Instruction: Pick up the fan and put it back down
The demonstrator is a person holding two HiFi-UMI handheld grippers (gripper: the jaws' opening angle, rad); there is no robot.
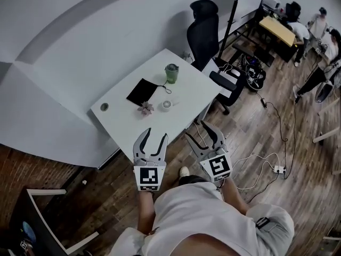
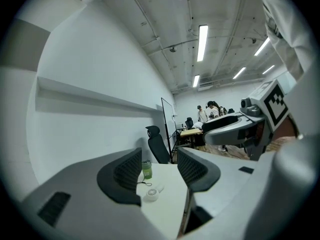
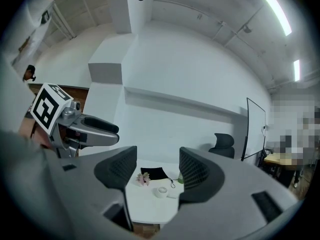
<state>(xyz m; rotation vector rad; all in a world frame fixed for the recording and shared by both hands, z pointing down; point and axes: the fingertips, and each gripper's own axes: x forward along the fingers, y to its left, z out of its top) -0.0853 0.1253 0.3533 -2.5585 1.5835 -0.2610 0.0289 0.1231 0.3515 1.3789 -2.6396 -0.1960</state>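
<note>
A small white round fan (image 1: 167, 105) lies on the white table (image 1: 122, 122), near its front side. It also shows as the fan (image 2: 151, 194) between the jaws in the left gripper view and as the fan (image 3: 161, 191) in the right gripper view, still far off. My left gripper (image 1: 156, 134) and right gripper (image 1: 197, 131) are held side by side off the table's near edge, pointing level toward it. Both stand with jaws apart and nothing between them: the left gripper (image 2: 157, 171) and the right gripper (image 3: 157, 169).
On the table stand a green cup (image 1: 171, 73), a black pouch (image 1: 142, 91) and a small pink flower (image 1: 145, 108). A black office chair (image 1: 205, 31) stands behind the table. Cables and a power strip (image 1: 278, 169) lie on the wooden floor at the right. People work at a far desk.
</note>
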